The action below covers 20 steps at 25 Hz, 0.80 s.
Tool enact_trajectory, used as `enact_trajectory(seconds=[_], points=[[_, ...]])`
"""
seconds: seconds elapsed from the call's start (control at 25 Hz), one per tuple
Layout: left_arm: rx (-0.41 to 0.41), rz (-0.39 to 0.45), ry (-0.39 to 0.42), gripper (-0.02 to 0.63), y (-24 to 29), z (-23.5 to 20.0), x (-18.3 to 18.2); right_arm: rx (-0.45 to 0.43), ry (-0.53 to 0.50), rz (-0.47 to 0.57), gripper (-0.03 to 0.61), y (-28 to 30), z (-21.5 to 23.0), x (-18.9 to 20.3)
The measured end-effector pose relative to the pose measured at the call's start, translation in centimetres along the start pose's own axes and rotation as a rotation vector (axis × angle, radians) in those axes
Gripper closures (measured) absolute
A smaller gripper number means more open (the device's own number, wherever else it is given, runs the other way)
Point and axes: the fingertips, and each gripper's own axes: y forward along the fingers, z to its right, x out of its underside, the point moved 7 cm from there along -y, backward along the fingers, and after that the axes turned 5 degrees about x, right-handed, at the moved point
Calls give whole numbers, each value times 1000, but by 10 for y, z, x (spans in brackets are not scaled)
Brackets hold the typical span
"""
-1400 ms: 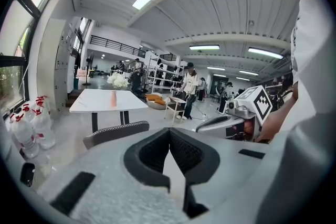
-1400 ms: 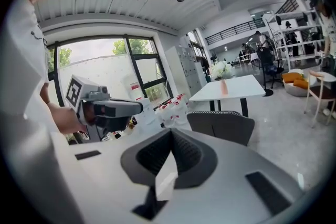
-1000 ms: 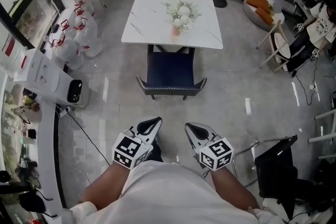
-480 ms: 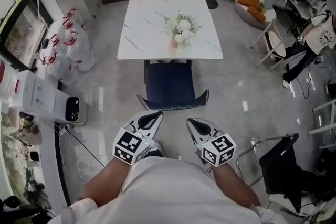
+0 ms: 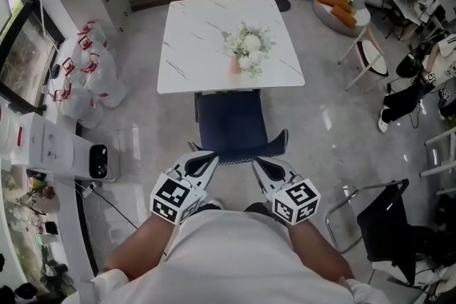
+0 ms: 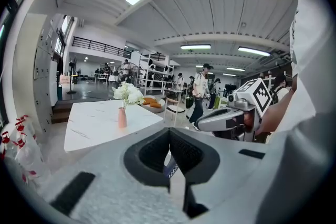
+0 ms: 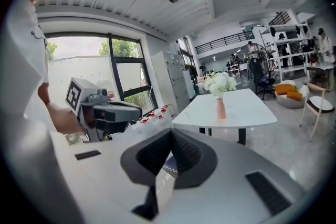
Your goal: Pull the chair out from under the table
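Held with jaws together, both left gripper (image 5: pixel 210 159) and right gripper (image 5: pixel 258 163), just behind chair (image 5: pixel 231 126) tucked under near edge of table (image 5: pixel 192 53).

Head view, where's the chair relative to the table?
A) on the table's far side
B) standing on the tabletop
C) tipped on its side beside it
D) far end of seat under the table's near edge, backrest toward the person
D: the dark blue chair stands upright with its seat running under the near edge of the white table, and its backrest is on the person's side, just ahead of the left gripper and right gripper.
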Motion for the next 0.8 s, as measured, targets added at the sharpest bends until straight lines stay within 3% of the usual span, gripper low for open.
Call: enact_trajectory(seconds=[0.2,0.8], points=[[-9,-3,-3,606,16,-5,-4,-7,3,15,572,4,17,-7],[-134,66,-65,604,53,7,-24,-120,-73,22,572,5,71,-37]])
